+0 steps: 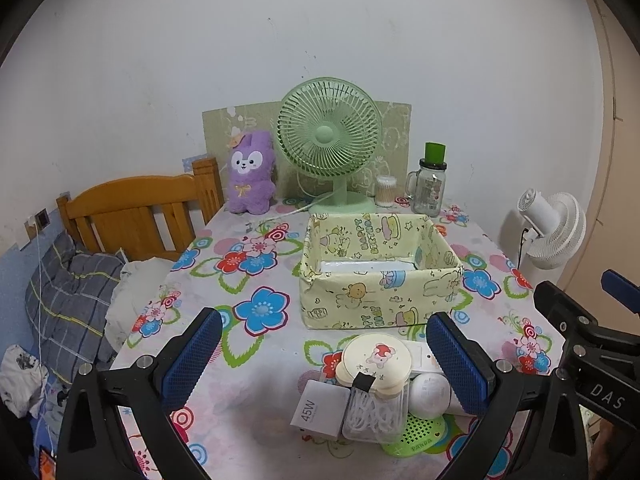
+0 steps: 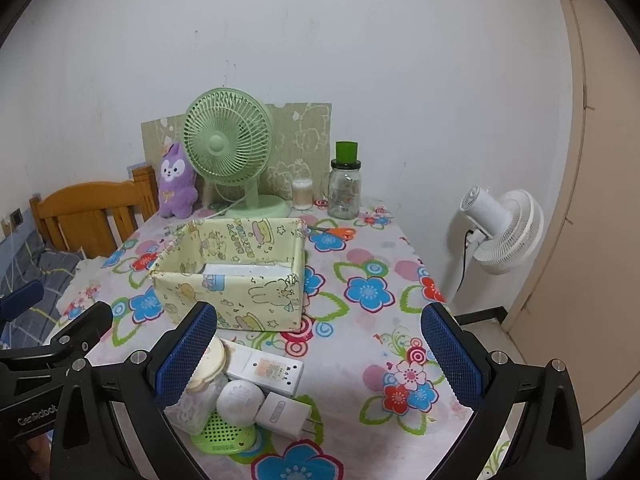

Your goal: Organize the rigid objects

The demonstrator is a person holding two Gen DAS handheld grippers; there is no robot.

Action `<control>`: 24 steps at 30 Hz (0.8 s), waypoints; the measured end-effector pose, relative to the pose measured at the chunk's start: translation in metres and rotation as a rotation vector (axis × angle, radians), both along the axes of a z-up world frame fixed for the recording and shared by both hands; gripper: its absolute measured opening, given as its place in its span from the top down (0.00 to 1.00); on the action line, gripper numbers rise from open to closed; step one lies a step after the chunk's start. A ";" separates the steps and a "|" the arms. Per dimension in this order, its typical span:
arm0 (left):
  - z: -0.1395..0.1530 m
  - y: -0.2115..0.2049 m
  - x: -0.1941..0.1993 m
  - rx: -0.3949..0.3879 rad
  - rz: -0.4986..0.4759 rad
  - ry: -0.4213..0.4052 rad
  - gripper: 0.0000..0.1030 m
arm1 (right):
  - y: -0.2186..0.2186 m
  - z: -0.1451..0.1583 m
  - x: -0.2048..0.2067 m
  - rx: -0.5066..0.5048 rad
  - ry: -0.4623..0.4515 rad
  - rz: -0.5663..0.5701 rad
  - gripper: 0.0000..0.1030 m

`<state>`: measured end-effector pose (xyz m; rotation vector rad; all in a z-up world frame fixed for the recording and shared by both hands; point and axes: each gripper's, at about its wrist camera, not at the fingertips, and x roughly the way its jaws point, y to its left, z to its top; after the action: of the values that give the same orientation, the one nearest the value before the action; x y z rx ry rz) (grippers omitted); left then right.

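Note:
A yellow cartoon-print box (image 1: 380, 276) (image 2: 236, 276) stands open in the middle of the floral table, with a white item inside. In front of it lies a cluster: a clear jar with a cream lid (image 1: 376, 360) (image 2: 206, 376), a white power strip (image 2: 264, 370), a white ball (image 1: 430, 394) (image 2: 239, 400), a white 45W charger (image 1: 320, 408) (image 2: 284, 414) and a green perforated disc (image 1: 416, 436) (image 2: 224, 436). My left gripper (image 1: 326, 358) is open above the near table, left of the cluster. My right gripper (image 2: 320, 354) is open, its left finger over the jar. Both are empty.
At the back stand a green desk fan (image 1: 330, 140), a purple plush (image 1: 250, 174), a cotton-swab tub (image 1: 386, 191) and a glass jar with a green lid (image 1: 430, 184). A wooden bed headboard (image 1: 136, 212) is left; a white floor fan (image 2: 500, 232) is right.

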<state>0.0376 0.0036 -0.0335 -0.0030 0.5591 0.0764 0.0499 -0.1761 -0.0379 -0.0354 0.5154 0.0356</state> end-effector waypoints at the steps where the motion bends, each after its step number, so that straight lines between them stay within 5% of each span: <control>1: -0.002 -0.001 0.001 0.003 0.000 0.003 0.00 | 0.000 -0.002 0.001 -0.007 0.002 -0.002 0.00; 24: -0.065 0.006 0.039 -0.016 -0.018 0.185 0.00 | 0.006 -0.058 0.039 -0.009 0.120 0.053 0.00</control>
<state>0.0763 0.0091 -0.0988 -0.0064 0.7445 0.0548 0.0893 -0.1696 -0.0961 -0.0558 0.6347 0.0880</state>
